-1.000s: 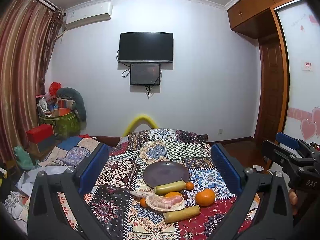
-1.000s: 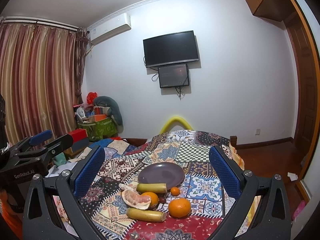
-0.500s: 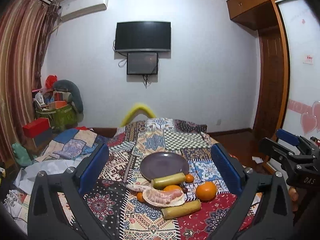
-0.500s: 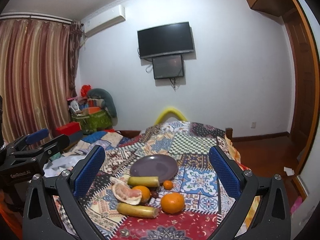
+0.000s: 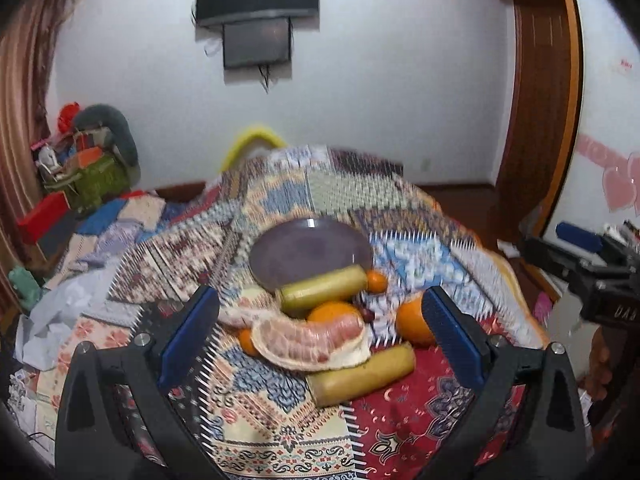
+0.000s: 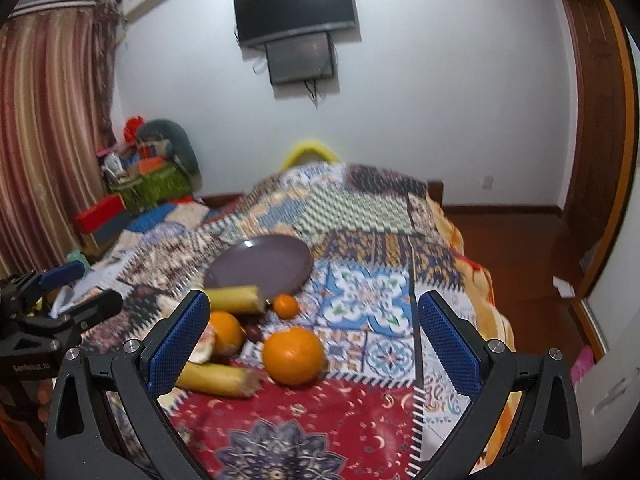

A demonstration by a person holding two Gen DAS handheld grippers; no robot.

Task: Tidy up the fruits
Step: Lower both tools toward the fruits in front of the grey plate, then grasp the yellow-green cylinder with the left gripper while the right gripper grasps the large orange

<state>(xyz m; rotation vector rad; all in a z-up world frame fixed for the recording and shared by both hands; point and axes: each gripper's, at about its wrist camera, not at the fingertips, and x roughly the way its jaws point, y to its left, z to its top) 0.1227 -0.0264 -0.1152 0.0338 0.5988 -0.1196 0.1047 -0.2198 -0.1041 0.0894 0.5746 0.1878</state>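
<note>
With both my left gripper (image 5: 318, 330) and right gripper (image 6: 314, 340) spread wide and empty, I should centre on the big round orange (image 6: 293, 355) at lower middle, beside the dull purple plate (image 6: 260, 270), before squeezing gently.

The left hand-held gripper (image 5: 320, 330) and right hand-held gripper (image 6: 314, 330) both hang level, jaws spread wide, gripping nothing.

Patterned woven cloth (image 6: 360, 308) covers the table; the purple plate (image 6: 260, 268) at centre frame looks smooth, faintly glossy.
</note>
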